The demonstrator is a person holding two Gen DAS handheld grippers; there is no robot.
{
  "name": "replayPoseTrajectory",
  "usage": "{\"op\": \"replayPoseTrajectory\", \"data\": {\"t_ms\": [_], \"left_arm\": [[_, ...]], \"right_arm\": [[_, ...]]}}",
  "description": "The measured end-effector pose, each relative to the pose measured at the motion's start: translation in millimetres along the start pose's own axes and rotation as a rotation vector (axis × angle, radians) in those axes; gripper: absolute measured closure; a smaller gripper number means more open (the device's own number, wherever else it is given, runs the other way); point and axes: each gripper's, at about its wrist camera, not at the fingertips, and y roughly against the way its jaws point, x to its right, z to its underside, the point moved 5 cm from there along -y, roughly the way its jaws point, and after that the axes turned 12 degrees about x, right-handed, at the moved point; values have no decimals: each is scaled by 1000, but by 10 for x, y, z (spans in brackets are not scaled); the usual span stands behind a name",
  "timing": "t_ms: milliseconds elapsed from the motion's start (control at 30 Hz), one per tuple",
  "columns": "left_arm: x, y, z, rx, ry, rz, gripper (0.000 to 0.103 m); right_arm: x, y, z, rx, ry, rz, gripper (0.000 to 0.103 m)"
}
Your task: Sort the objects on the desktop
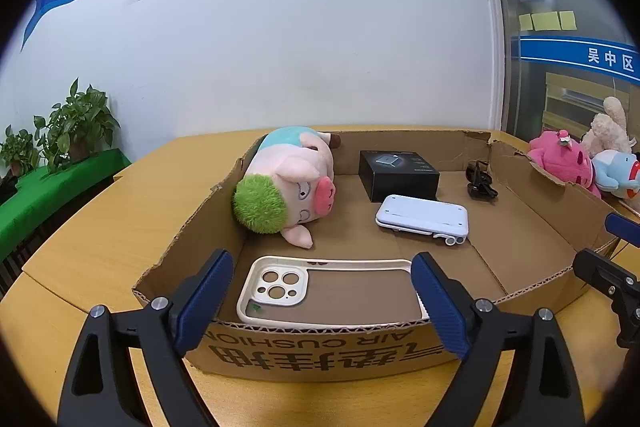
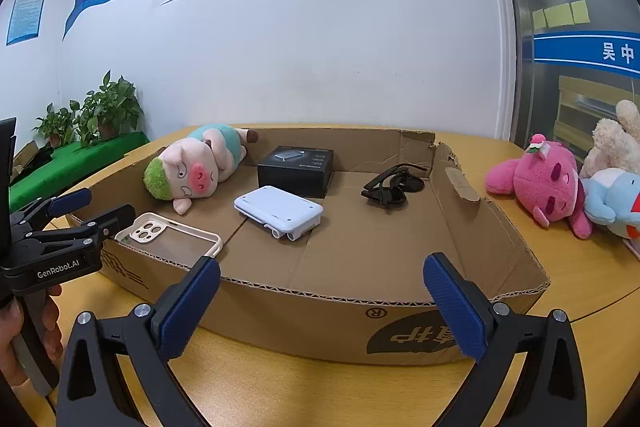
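A shallow cardboard box [image 1: 320,347] [image 2: 300,315] stands on the yellow table. In it lie a pig plush [image 1: 288,183] [image 2: 192,167], a black carton [image 1: 396,171] [image 2: 296,167], a white folded device [image 1: 422,215] [image 2: 280,209], dark sunglasses [image 1: 478,181] [image 2: 390,187] and a cream phone case [image 1: 280,283] [image 2: 148,231]. My left gripper [image 1: 322,261] [image 2: 108,205] is open at the box's near left corner, its pads wide apart either side of the phone case and not pressing on it. My right gripper [image 2: 322,263] [image 1: 600,239] is open and empty before the box's front wall.
A pink plush [image 2: 540,183] [image 1: 560,163], a cream plush [image 2: 616,143] and a blue plush [image 2: 612,199] lie on the table right of the box. Potted plants [image 2: 100,115] stand on a green shelf at the far left. A white wall rises behind the table.
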Motion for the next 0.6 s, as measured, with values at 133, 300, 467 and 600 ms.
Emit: {"op": "replayPoseTrajectory", "data": {"t_ms": [133, 300, 467, 600], "left_arm": [[7, -10, -3, -1, -1, 1, 10], [3, -1, 5, -1, 2, -10, 8], [-5, -28, 3, -4, 1, -17, 0], [-9, -27, 3, -4, 1, -17, 0]], "right_arm": [[1, 0, -1, 0, 1, 0, 0], [4, -1, 1, 0, 1, 1, 0], [2, -4, 2, 0, 2, 1, 0], [2, -1, -1, 0, 2, 1, 0]]}}
